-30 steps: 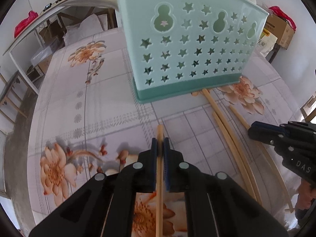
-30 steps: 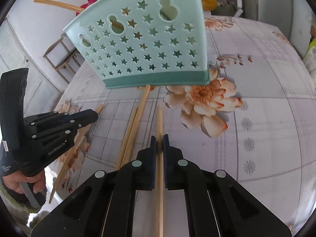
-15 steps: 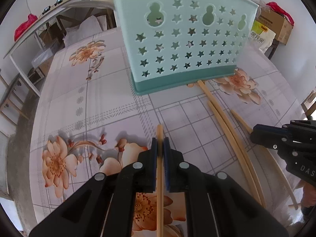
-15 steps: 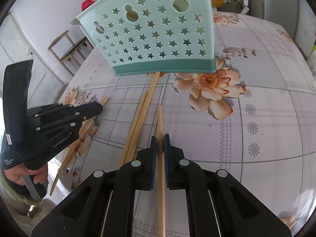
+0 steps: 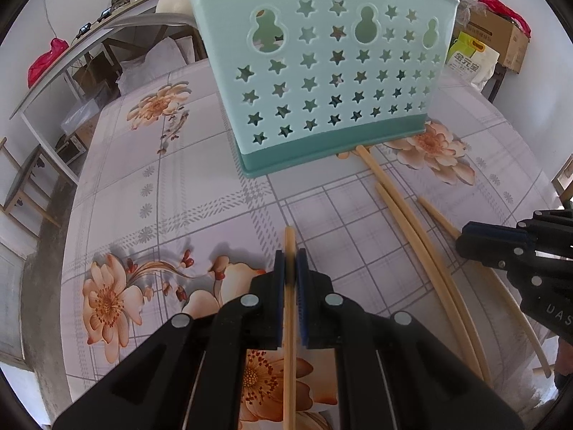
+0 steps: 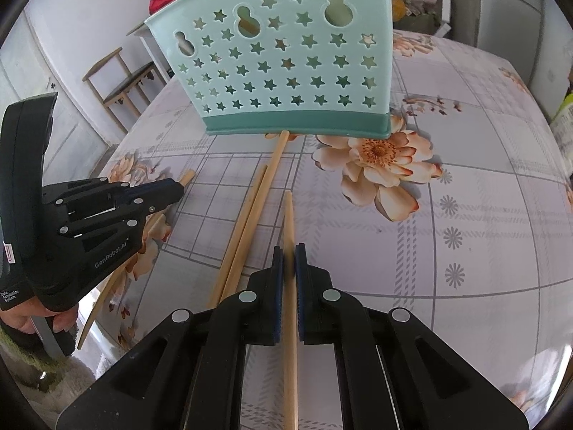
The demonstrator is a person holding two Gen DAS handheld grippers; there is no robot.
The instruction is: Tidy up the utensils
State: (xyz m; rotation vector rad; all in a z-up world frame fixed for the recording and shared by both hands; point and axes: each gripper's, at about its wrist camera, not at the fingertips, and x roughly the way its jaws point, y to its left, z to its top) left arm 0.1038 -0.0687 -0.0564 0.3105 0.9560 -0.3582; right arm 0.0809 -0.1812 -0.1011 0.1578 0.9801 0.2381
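A teal utensil basket [image 5: 322, 71] with star-shaped holes stands on the floral tablecloth; it also shows in the right wrist view [image 6: 286, 61]. My left gripper [image 5: 290, 261] is shut on a wooden chopstick [image 5: 289, 340], short of the basket. My right gripper [image 6: 288, 258] is shut on another wooden chopstick [image 6: 289, 222], also short of the basket. Several loose chopsticks [image 5: 412, 229] lie on the table between the grippers, one reaching under the basket's base; they show in the right wrist view too [image 6: 250, 215].
The table [image 5: 172, 193] carries a floral cloth. A wooden chair [image 6: 121, 82] stands beyond the table's far left edge. A cardboard box [image 5: 497, 36] and a bag [image 5: 469, 61] sit behind the basket.
Both grippers have drawn back from the basket, each still holding its chopstick; the basket looks smaller and farther in both views.
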